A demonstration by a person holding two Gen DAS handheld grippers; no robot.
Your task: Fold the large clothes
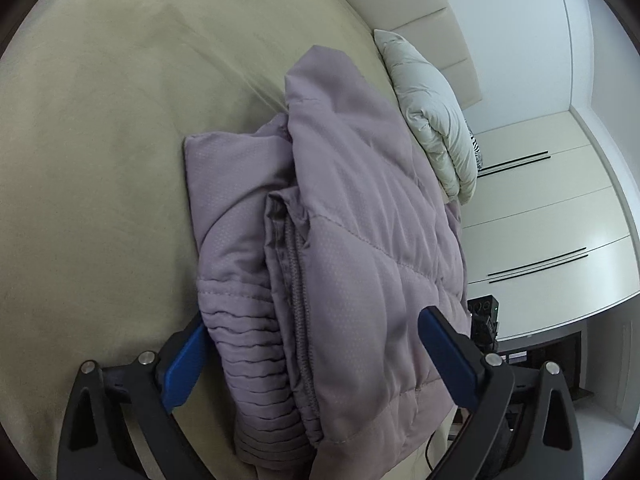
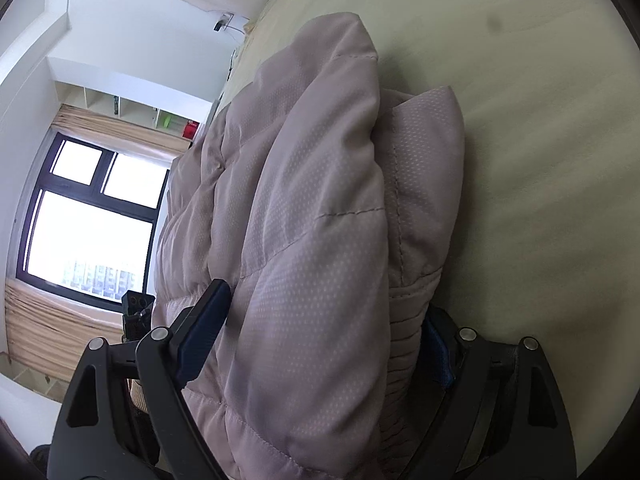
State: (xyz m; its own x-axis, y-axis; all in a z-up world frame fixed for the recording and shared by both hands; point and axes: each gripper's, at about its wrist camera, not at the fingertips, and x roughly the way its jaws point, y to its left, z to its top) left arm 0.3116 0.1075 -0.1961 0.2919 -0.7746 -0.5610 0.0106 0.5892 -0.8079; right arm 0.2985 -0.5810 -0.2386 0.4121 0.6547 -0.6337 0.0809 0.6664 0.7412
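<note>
- At the centre of the left wrist view, the lilac puffer jacket (image 1: 344,240) is lying folded into a thick bundle on the beige bed cover (image 1: 100,140), its long axis running from the bottom of the frame up toward the upper right.
- The left gripper (image 1: 312,356) is straddling the bundle's near end: the left pad sits beside the ribbed cuff (image 1: 240,360) at lower left, the right pad over the quilted panel at lower right. The jaws are standing wide; I cannot see either pad pressing, so reading this as open around the fabric, not clamped.
- In the right wrist view, the jacket (image 2: 312,260) is filling the middle of the frame, rising from bottom centre toward the top centre.
- The right gripper (image 2: 320,340) is also straddling it, jaws wide. The left pad is lying against a quilted fold at lower left; the right pad is mostly hidden behind the ribbed edge at lower right. Whether it is squeezing: cannot tell.
- Judgement: the bundle is extending straight ahead of both grippers along their pointing line; both are equally near its end, so the coming move is likely needing a pinch of this end with both hands.
- A white padded garment (image 1: 436,120) is lying beyond, upper right.
</note>
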